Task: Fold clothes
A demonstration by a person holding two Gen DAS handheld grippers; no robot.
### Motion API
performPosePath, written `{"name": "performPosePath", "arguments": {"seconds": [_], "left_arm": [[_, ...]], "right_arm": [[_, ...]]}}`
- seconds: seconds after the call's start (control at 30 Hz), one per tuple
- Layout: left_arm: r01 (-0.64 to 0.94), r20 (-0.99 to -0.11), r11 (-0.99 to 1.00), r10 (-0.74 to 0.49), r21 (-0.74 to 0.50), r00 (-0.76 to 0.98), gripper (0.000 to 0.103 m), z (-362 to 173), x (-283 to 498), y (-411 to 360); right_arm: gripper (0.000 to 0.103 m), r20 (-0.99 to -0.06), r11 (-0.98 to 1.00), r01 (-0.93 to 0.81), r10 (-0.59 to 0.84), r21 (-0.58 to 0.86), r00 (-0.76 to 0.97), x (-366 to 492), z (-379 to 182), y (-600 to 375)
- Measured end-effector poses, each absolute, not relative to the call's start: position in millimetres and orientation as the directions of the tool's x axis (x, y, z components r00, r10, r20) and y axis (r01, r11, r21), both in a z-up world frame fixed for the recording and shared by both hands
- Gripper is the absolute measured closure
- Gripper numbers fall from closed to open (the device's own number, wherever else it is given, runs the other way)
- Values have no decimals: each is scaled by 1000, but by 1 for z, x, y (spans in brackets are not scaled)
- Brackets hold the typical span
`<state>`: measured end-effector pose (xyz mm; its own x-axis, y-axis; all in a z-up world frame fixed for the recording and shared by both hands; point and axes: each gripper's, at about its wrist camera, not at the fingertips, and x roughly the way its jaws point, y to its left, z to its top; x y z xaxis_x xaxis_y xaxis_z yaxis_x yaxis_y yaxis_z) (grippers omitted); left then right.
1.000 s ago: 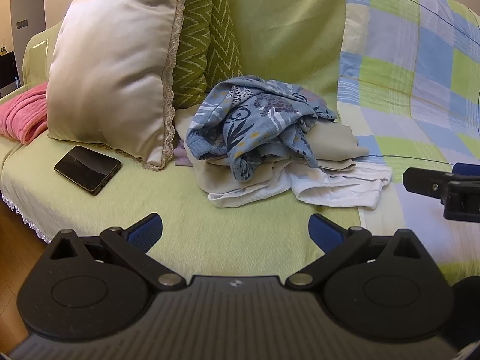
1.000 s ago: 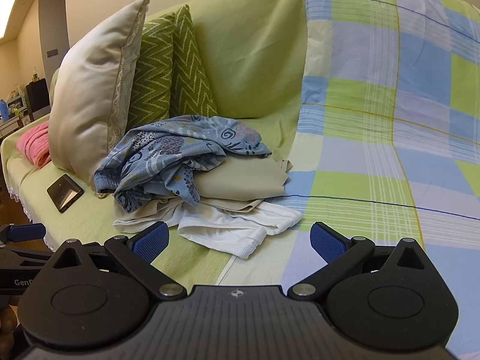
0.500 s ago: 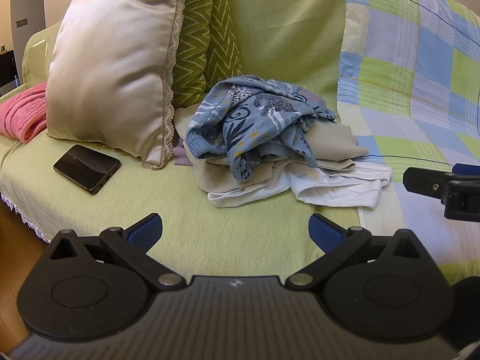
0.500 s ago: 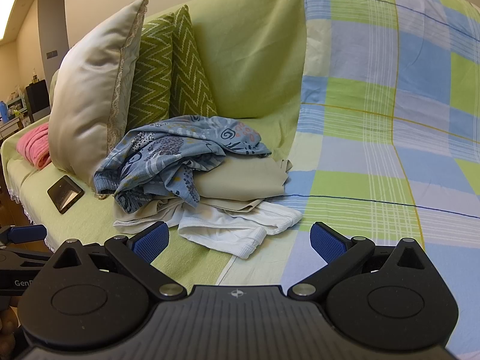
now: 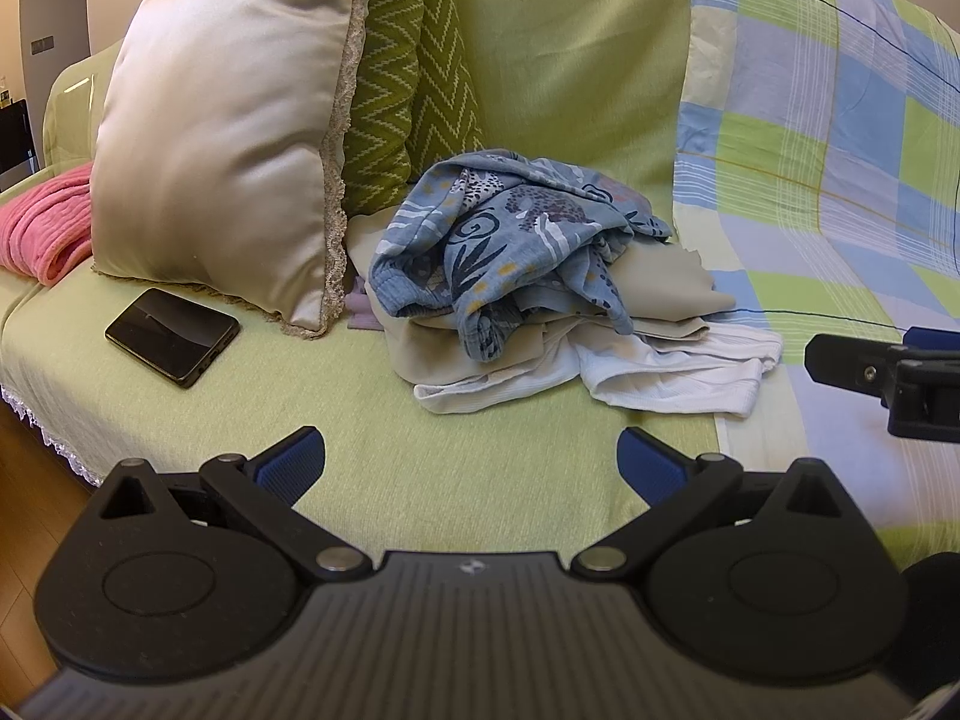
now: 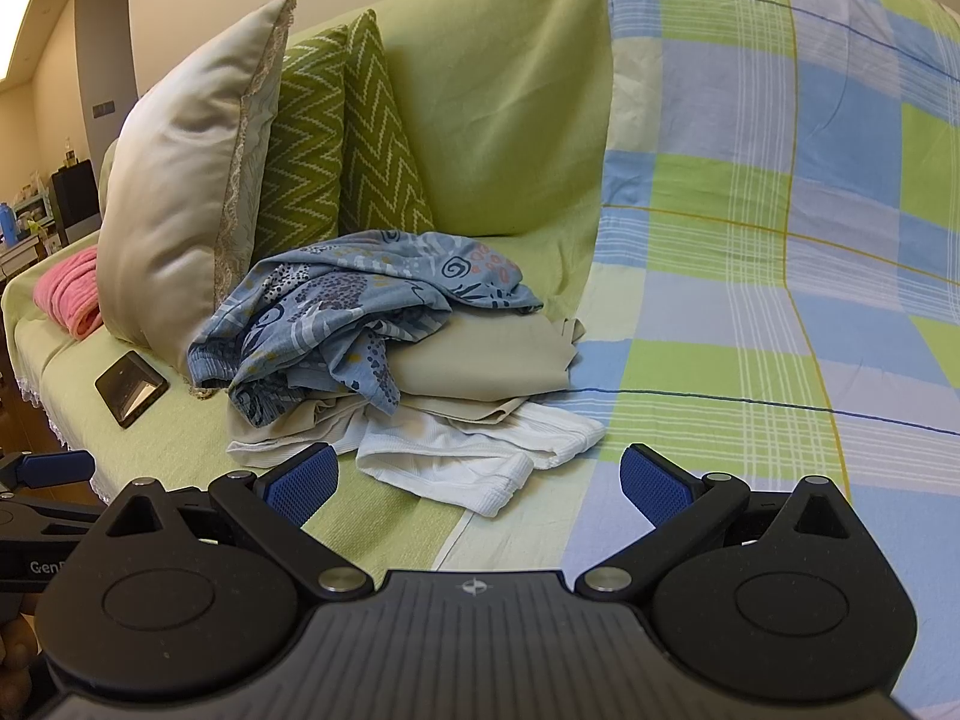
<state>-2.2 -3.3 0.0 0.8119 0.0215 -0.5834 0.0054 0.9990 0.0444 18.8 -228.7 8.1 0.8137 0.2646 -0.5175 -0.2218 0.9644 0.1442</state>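
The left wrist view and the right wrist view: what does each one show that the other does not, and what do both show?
Only the left wrist view shows the lilac cloth under the pile and the right claw from the side. Only the right wrist view shows the shelf in the far room. Both show the clothes pile, phone, pillows, pink towel and checked sheet.
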Motion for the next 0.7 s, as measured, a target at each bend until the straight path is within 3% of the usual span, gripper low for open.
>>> {"name": "performPosePath", "arguments": {"seconds": [0.7], "left_arm": [[8,-582,999,17,42,813,1,0,-2,-5]], "right_arm": [[0,-520,964,-221,265,147,812,19,8,-228]]}}
